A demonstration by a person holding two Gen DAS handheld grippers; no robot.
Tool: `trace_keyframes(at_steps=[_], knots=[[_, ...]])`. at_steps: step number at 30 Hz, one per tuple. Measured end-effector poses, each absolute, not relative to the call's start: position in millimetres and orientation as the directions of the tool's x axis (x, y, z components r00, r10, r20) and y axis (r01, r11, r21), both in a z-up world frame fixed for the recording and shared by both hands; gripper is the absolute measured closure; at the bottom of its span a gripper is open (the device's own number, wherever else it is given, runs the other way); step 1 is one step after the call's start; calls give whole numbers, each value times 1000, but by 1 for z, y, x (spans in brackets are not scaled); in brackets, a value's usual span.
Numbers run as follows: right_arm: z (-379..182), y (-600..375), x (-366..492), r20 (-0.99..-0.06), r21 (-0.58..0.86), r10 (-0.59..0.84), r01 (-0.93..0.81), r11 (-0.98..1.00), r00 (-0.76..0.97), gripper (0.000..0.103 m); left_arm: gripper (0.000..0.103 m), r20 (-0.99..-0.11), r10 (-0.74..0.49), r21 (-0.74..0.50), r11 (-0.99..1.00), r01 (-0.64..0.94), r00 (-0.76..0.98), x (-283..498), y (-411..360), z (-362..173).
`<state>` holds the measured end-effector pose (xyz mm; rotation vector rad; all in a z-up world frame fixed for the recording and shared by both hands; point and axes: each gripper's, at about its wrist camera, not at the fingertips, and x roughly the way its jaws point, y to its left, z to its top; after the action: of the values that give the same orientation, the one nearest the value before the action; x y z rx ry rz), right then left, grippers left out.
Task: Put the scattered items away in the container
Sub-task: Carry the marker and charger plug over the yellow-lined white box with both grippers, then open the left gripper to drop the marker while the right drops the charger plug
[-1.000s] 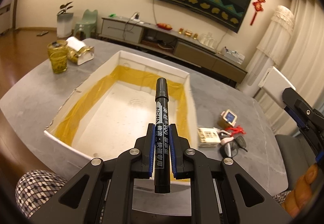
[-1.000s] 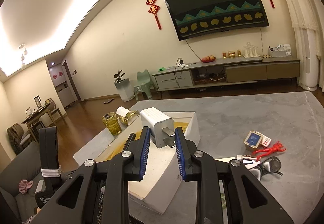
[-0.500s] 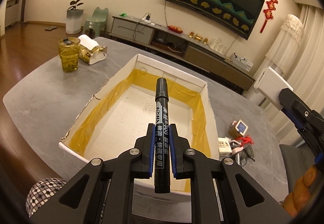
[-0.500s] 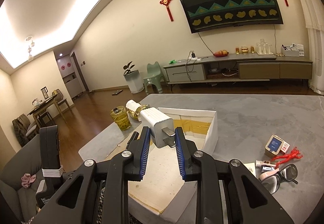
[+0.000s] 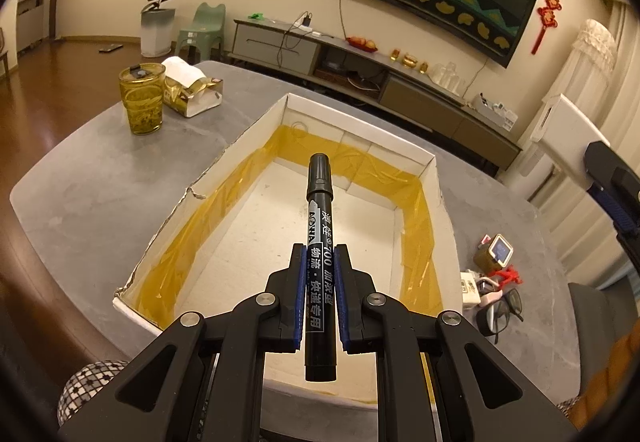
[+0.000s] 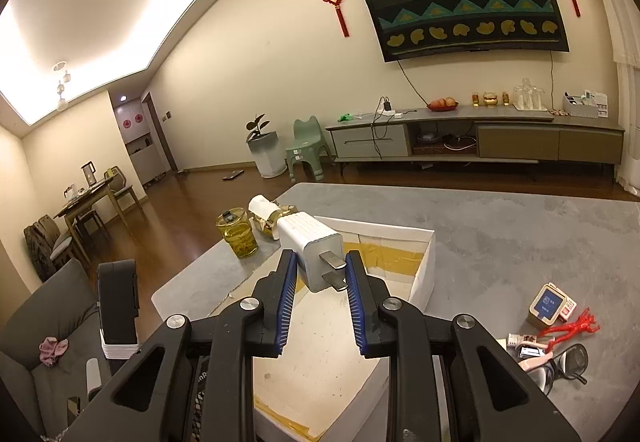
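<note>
Left wrist view: left gripper [image 5: 319, 254] pinching a black marker [image 5: 319, 242] w/ both pads, cap pointing fwd, held above the white box [image 5: 434, 162] w/ yellow tape lining. Box sits on the grey bench [image 5: 92, 186]. Right wrist view: right gripper [image 6: 320, 260] clamped on a white charger [image 6: 310, 242], prongs facing cam, over the box's near end. Glasses [image 6: 568, 362], red clip [image 6: 576, 326] & small card box [image 6: 548, 302] lie on bench right of the box. Green glass [image 5: 142, 98] near bench's far left edge.
</note>
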<state>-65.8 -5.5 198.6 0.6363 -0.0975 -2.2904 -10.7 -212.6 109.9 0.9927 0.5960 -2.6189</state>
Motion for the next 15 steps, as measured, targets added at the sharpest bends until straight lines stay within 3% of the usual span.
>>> trace_keyframes(at_steps=[7,15], knots=[[198,-15,-74,-432,245,-683,652,-717,-588,77,89,-695,-119,-263,-876,404,-710,-18,-214,108],[187,-31,-91,-513,226,-638,627,-746,-574,77,89,-703,-115,-264,-874,407,-702,-23,-218,108]])
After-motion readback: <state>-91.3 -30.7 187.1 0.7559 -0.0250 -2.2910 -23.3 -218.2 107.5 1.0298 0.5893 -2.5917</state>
